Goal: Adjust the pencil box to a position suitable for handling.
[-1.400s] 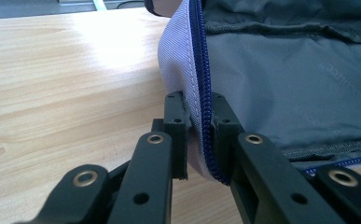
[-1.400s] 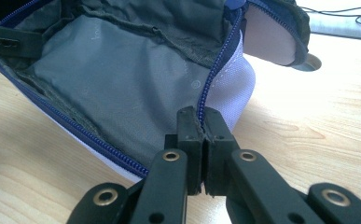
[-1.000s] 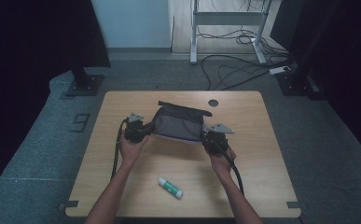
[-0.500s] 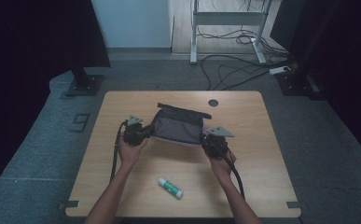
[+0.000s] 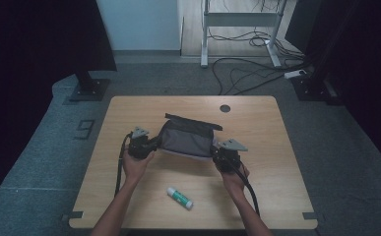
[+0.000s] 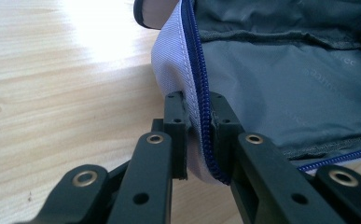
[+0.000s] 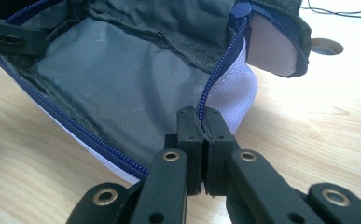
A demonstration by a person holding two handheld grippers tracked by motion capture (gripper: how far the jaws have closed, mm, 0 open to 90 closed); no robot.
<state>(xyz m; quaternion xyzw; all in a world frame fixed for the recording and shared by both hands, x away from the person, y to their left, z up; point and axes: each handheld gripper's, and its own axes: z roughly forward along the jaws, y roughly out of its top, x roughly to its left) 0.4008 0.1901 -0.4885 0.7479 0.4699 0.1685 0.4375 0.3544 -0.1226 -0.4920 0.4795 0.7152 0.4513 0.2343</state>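
Both tongs clamp pouch (image 5: 187, 140) rim | left tongs (image 6: 197, 122) | right tongs (image 7: 201, 133)

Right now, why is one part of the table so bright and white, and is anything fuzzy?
Left gripper view: light glares off the table beside the pouch, whitening the wood; the near jaws look slightly soft. Right gripper view: the far table hole is blurry. High view: the room's sides are dark.

Wood table (image 5: 276, 162) w/ grey pouch (image 5: 185, 140) & glue stick (image 5: 180, 196).

The pouch (image 5: 187, 140) lies mid-table (image 5: 276, 172) between the grippers (one at each end); the glue stick (image 5: 180, 196) lies nearer the person.
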